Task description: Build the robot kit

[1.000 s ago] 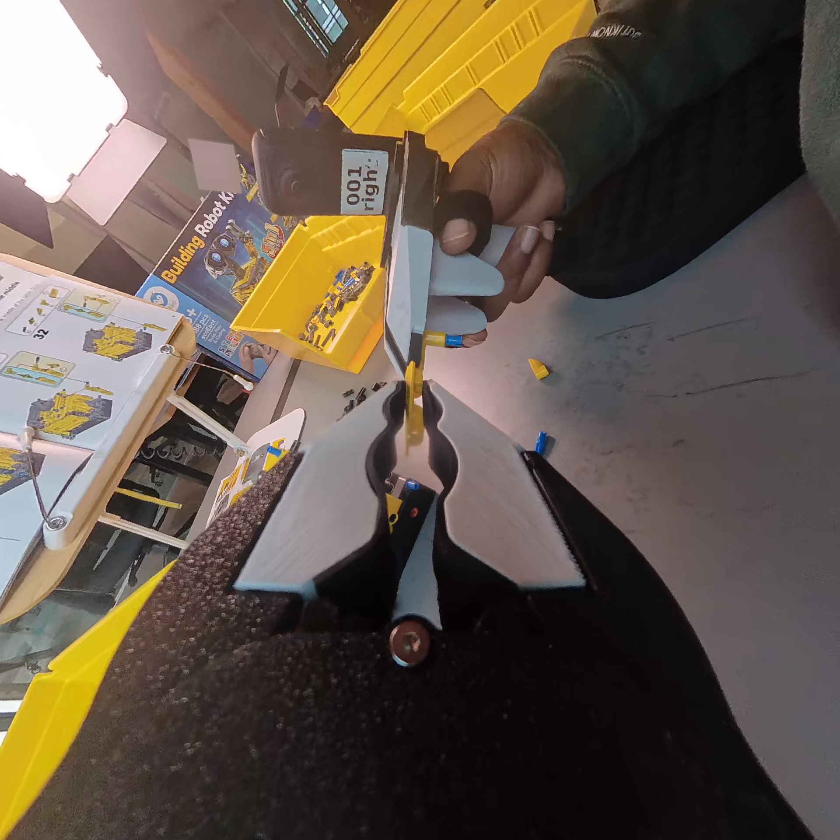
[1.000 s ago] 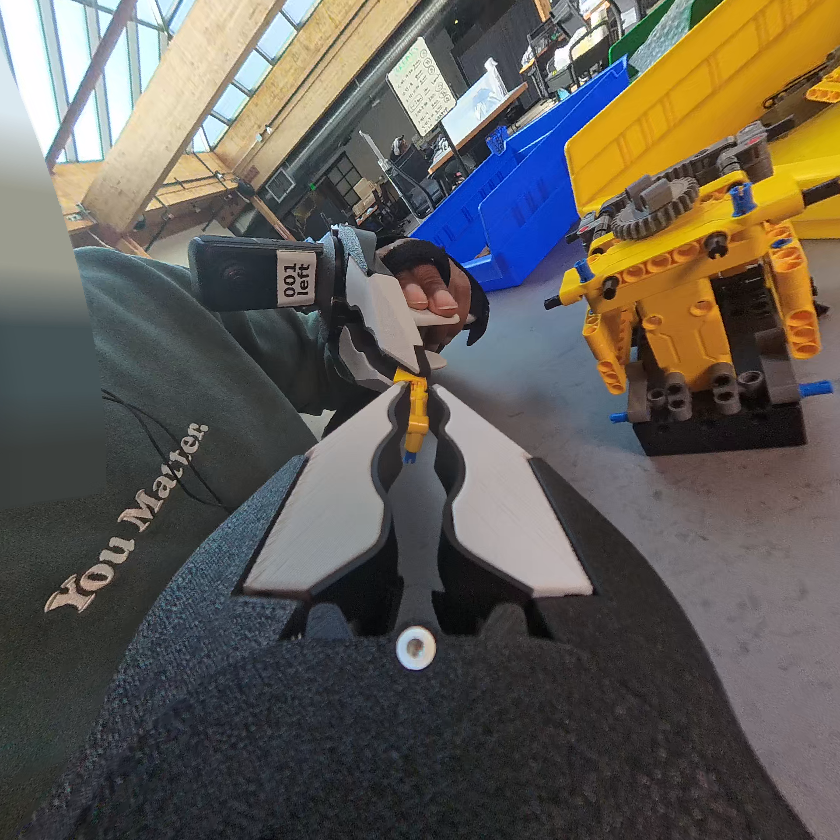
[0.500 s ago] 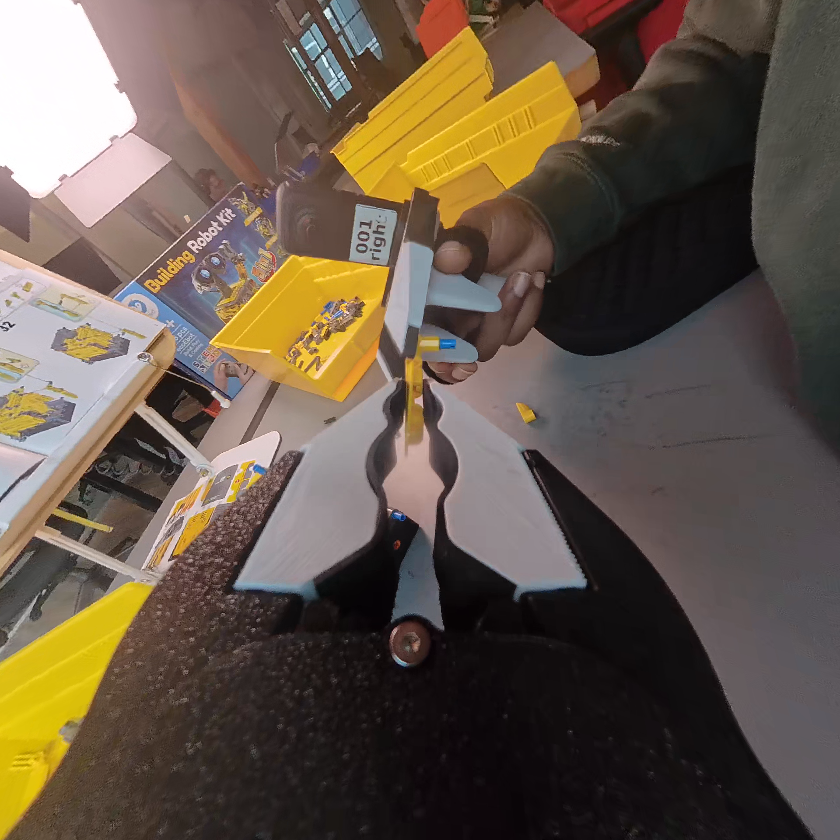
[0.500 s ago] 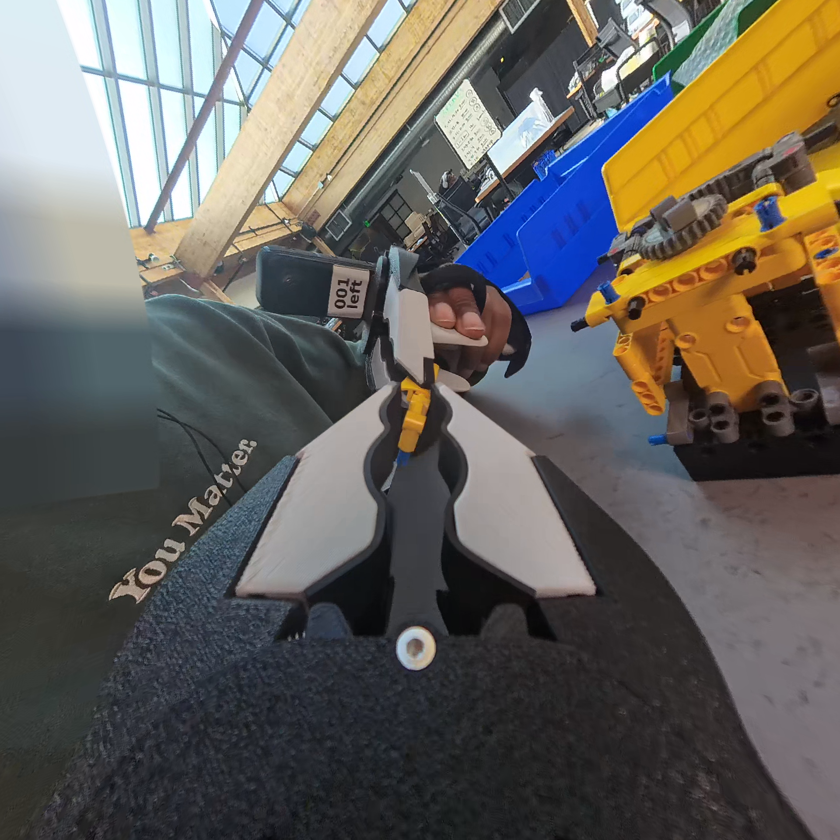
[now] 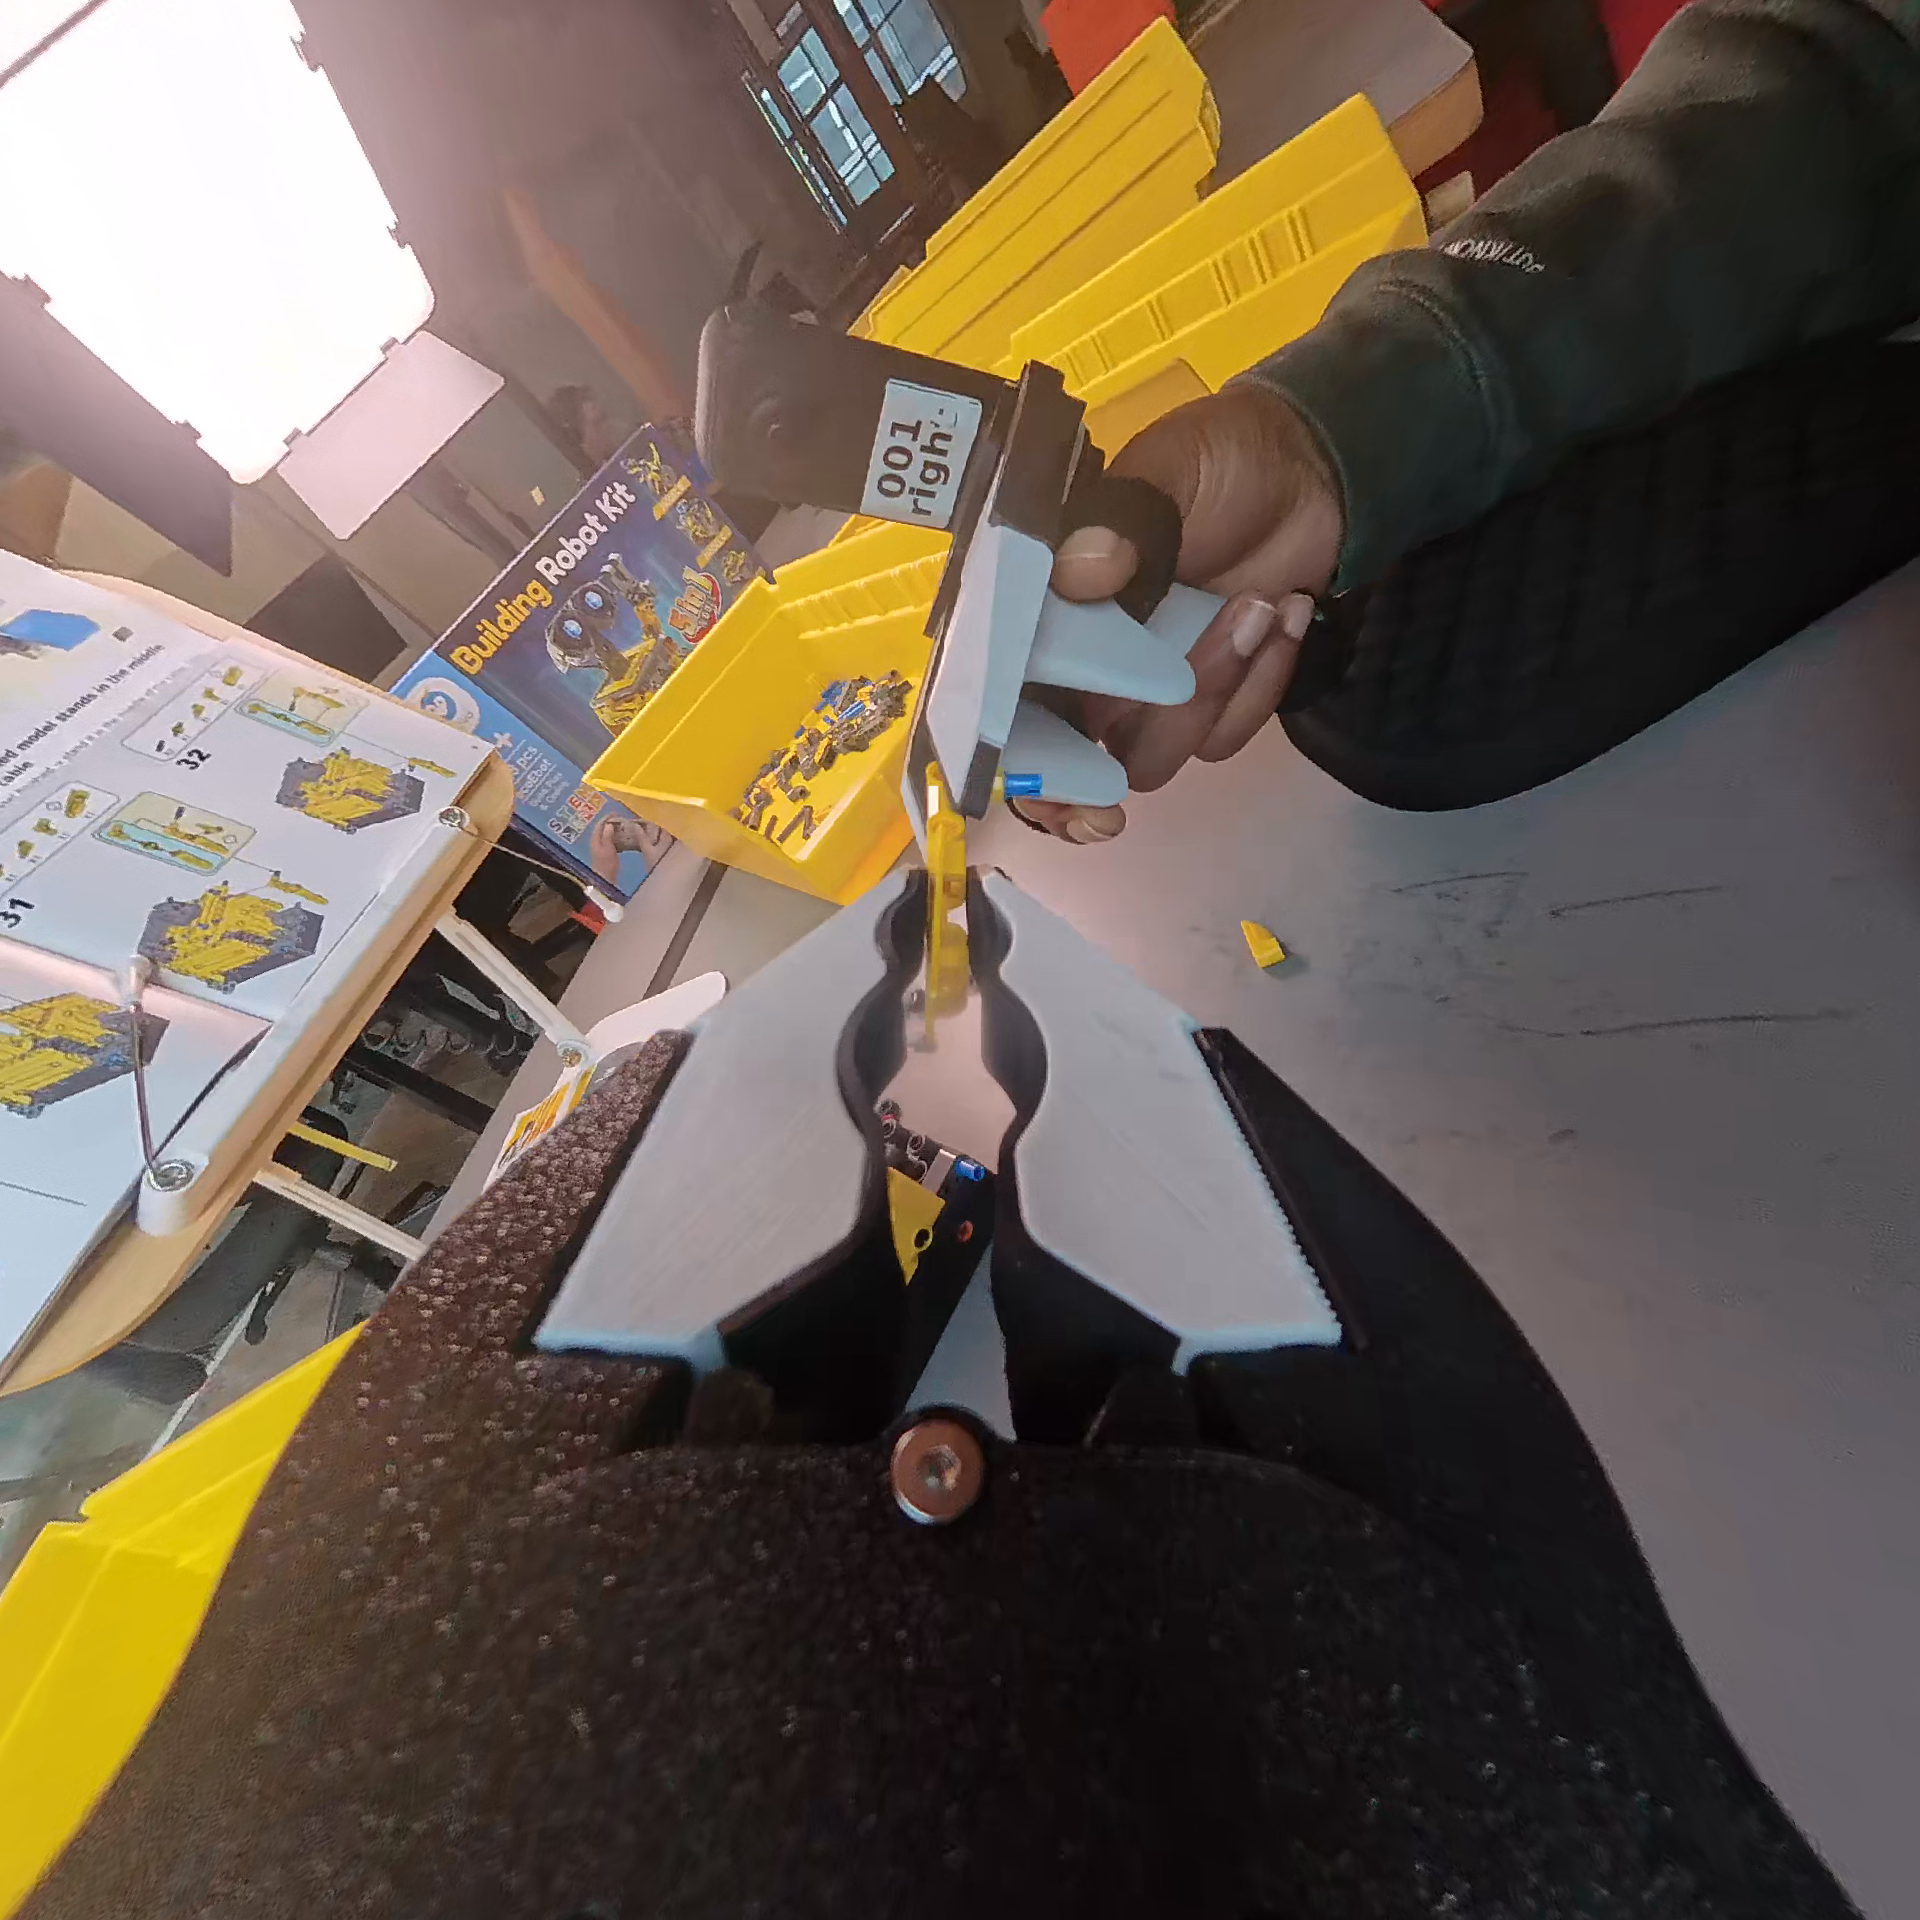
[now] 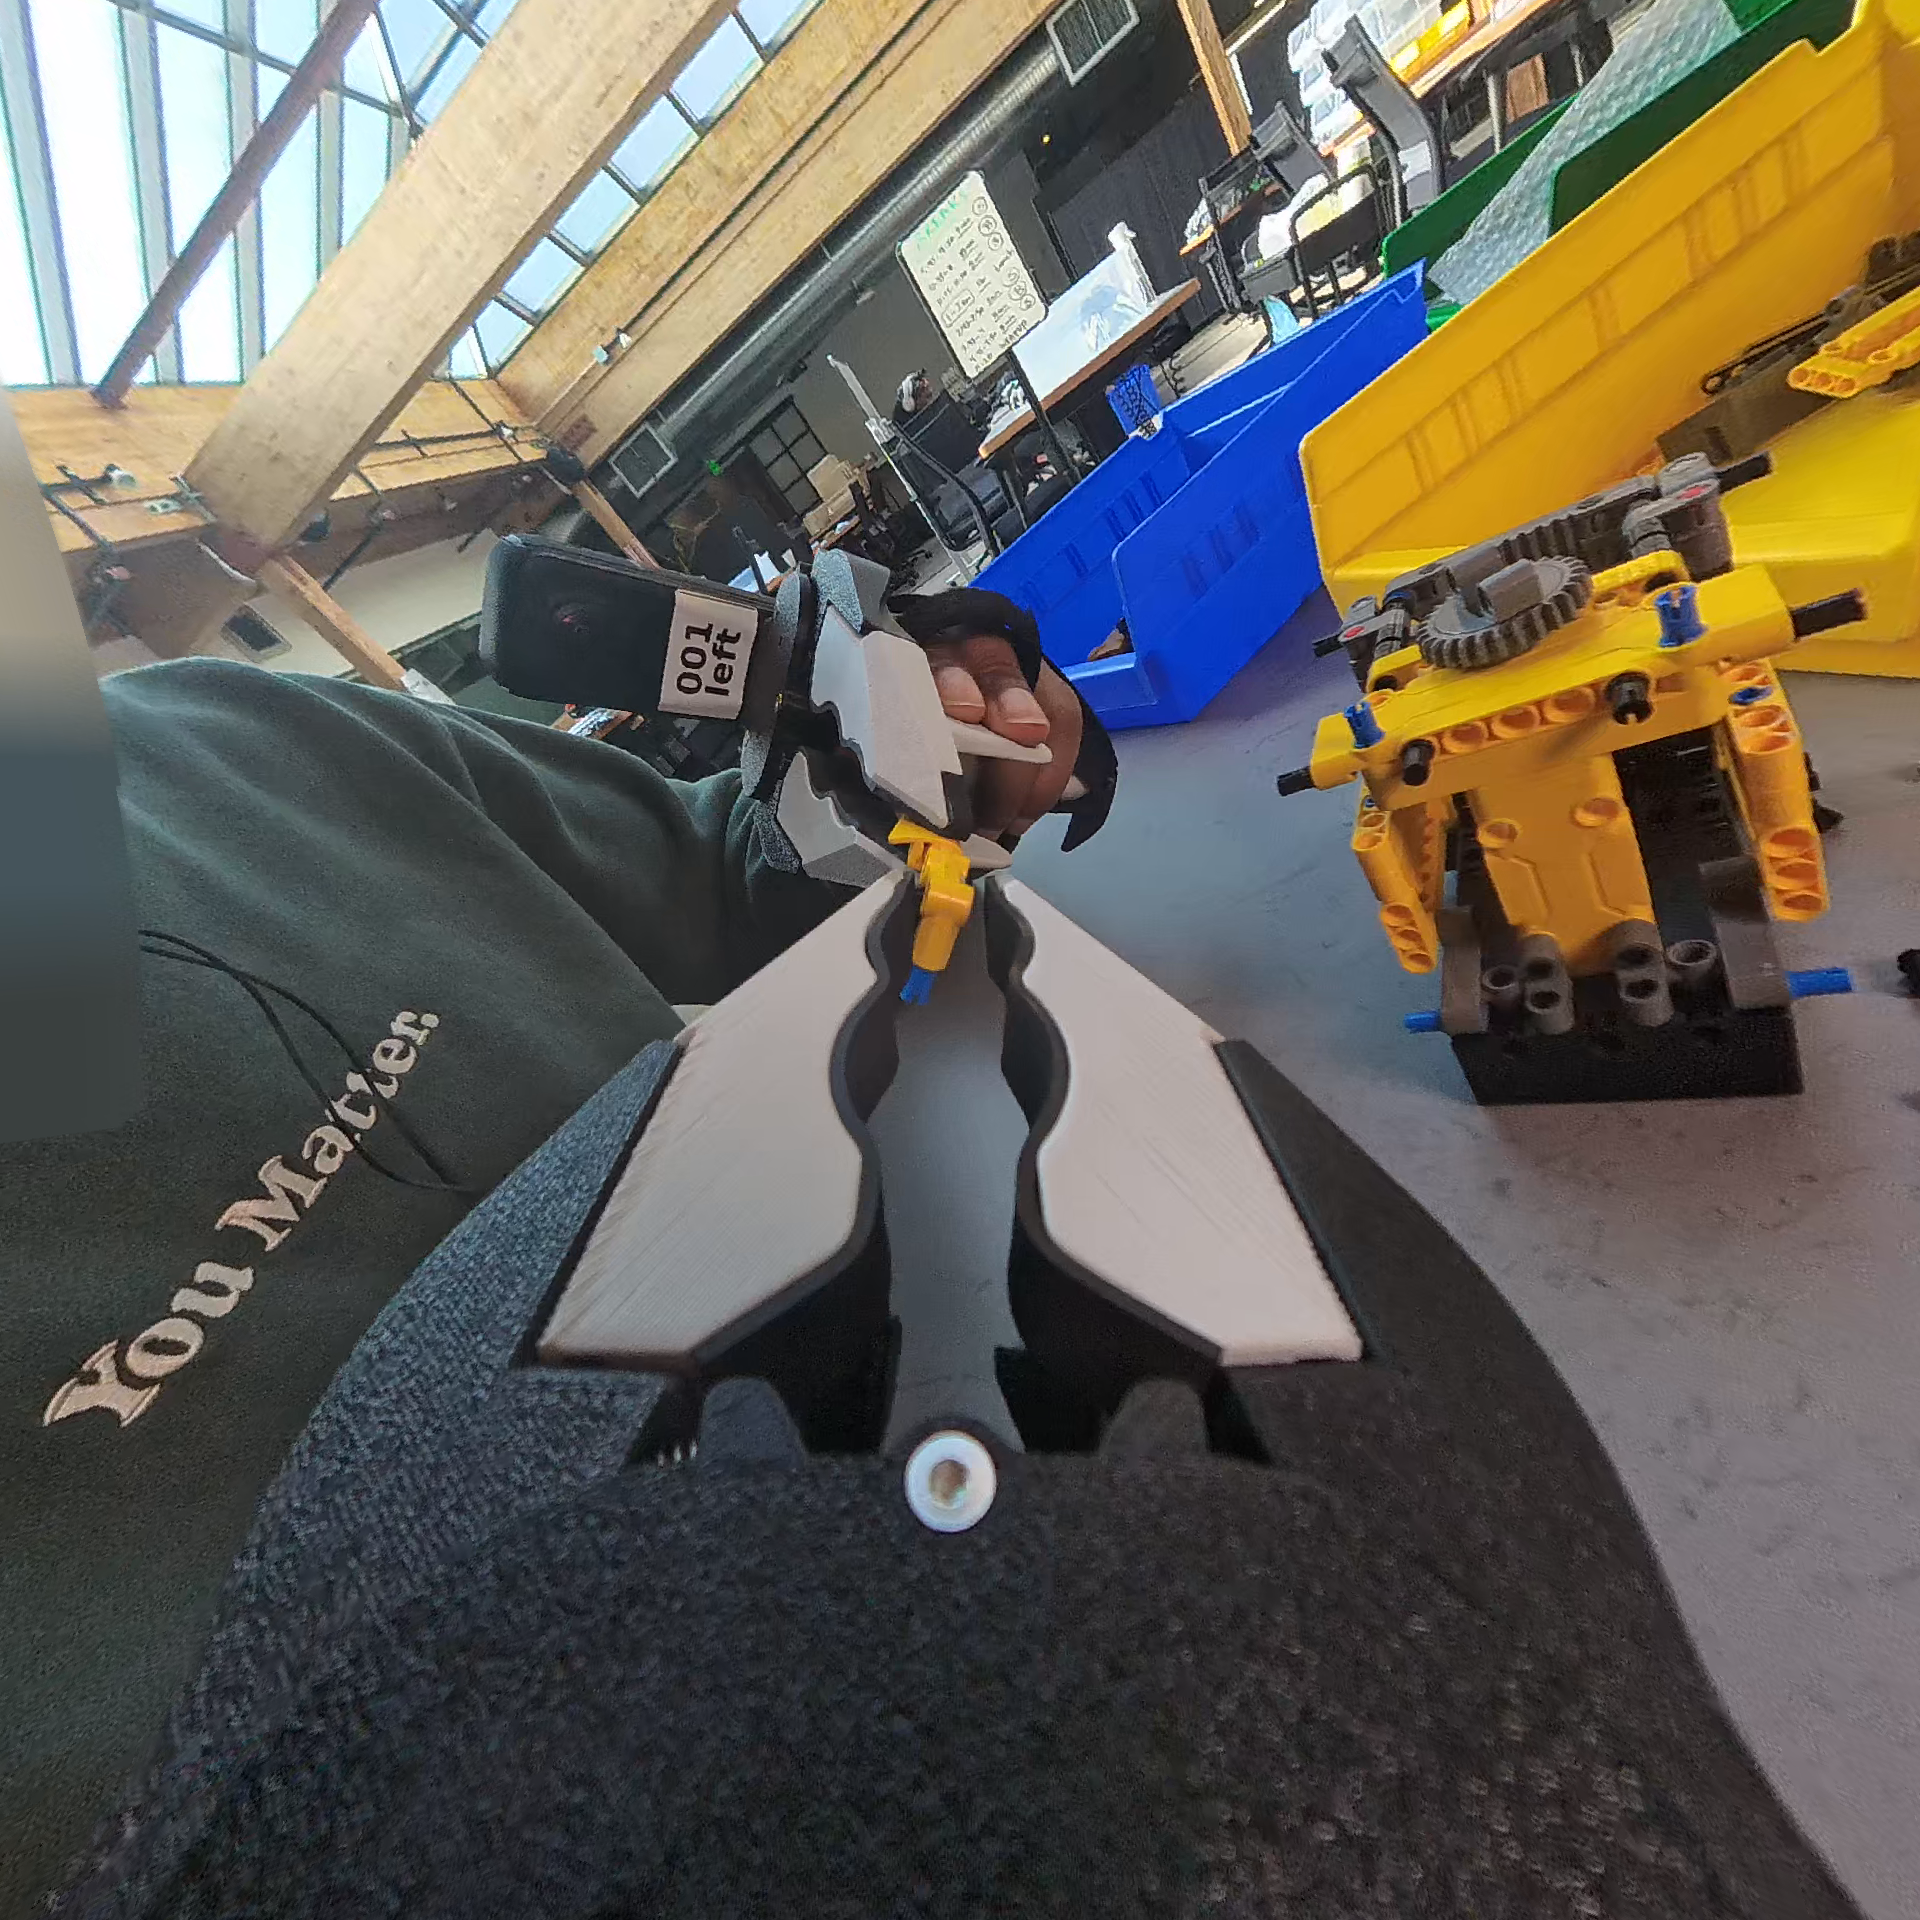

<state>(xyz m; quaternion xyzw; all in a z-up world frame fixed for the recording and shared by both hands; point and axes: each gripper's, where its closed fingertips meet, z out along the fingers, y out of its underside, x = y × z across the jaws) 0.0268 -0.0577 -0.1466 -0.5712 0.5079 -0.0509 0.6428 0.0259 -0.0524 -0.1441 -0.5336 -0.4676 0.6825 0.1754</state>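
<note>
Yellow piece (image 6: 940, 904) — between both claws

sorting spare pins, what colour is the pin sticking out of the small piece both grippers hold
Blue: the pin juts from the yellow piece; the right wrist view shows it best.

Daylight pours through the skylights (image 6: 239, 177) high on the left, blown nearly white. On the other side a lamp panel (image 5: 197, 239) at far left glares hard, washing pinkish haze over the room behind it. Both wide-angle views bend at the edges; the near black housings sit soft and grainy.
</note>
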